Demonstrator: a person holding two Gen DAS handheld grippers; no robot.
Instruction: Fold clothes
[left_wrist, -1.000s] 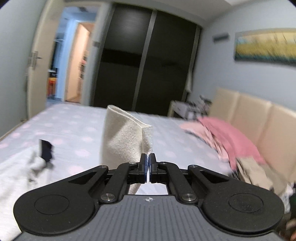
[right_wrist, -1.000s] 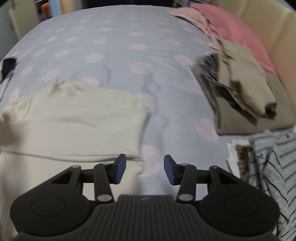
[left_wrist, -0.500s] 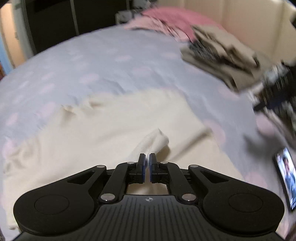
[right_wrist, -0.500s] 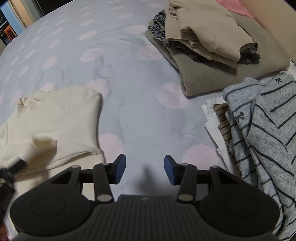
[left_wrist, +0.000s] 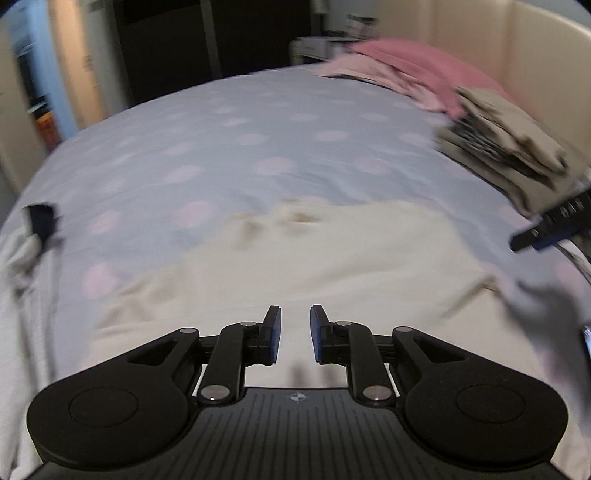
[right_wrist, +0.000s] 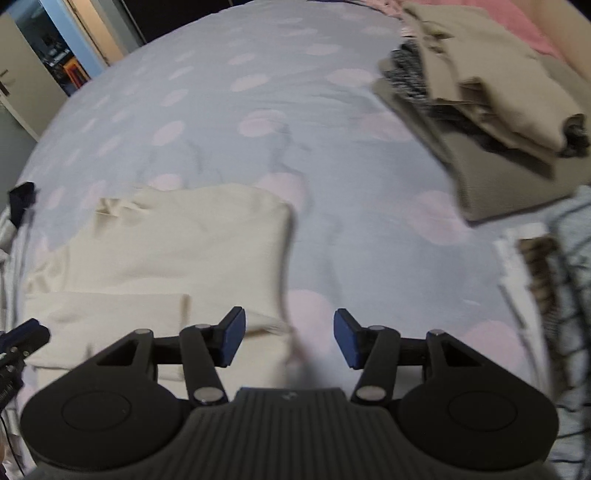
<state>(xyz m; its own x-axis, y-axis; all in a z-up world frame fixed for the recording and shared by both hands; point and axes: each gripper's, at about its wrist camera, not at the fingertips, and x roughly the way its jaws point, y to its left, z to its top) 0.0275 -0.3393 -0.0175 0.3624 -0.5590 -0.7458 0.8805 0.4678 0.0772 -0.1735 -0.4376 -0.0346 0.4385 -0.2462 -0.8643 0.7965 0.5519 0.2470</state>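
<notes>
From the left wrist, the left gripper (left_wrist: 294, 334) hangs over the cream garment (left_wrist: 332, 258) spread on the dotted bed (left_wrist: 258, 122); its jaws have just parted, nothing between them. From the right wrist, the right gripper (right_wrist: 288, 338) has just widened and is empty, poised at the garment's (right_wrist: 177, 240) right edge, folded clothes (right_wrist: 491, 110) stacked further right.
</notes>
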